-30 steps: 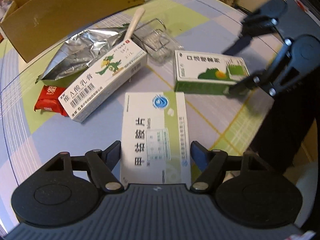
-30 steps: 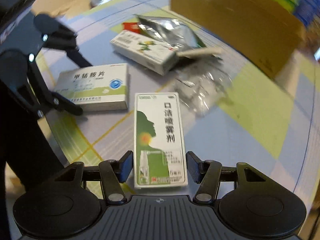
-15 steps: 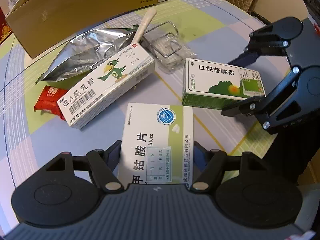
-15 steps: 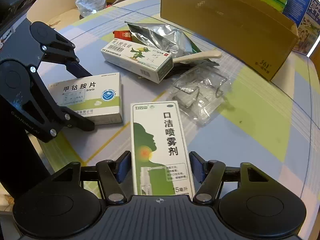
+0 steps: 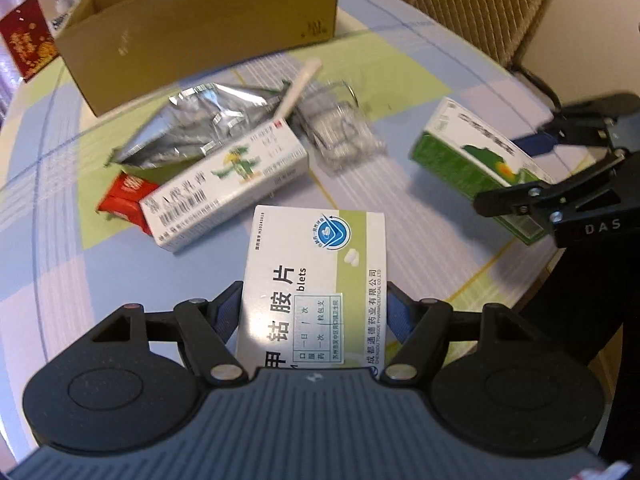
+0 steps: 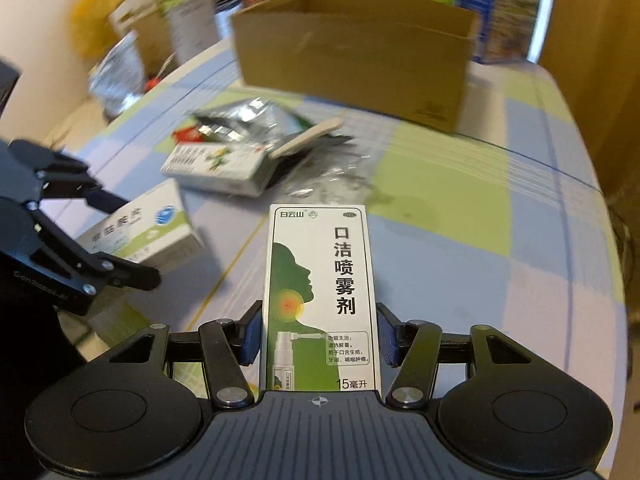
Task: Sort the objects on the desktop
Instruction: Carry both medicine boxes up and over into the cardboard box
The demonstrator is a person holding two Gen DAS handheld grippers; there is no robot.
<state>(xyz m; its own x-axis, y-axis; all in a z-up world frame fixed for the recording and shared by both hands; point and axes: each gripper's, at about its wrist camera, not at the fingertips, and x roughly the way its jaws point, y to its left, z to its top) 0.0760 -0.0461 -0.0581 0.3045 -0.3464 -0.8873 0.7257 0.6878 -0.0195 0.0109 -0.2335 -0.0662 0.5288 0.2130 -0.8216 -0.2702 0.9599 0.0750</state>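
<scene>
Left gripper (image 5: pixel 314 312) pinches the white tablet box (image 5: pixel 316 280) at lower centre, raised off the table (image 5: pixel 440 92). Right gripper (image 6: pixel 318 334) clamps the green spray box (image 6: pixel 320 292) (label upward), lower centre. Cardboard box (image 5: pixel 200 28) stands open at upper left; foil pouch (image 5: pixel 200 128) lies mid-frame.

A round table (image 5: pixel 400 64) in a pastel blue, green and lilac check fills the room ahead of the fingers; a woven chair back (image 5: pixel 480 4) stands beyond against a cream wall (image 5: pixel 600 20).
</scene>
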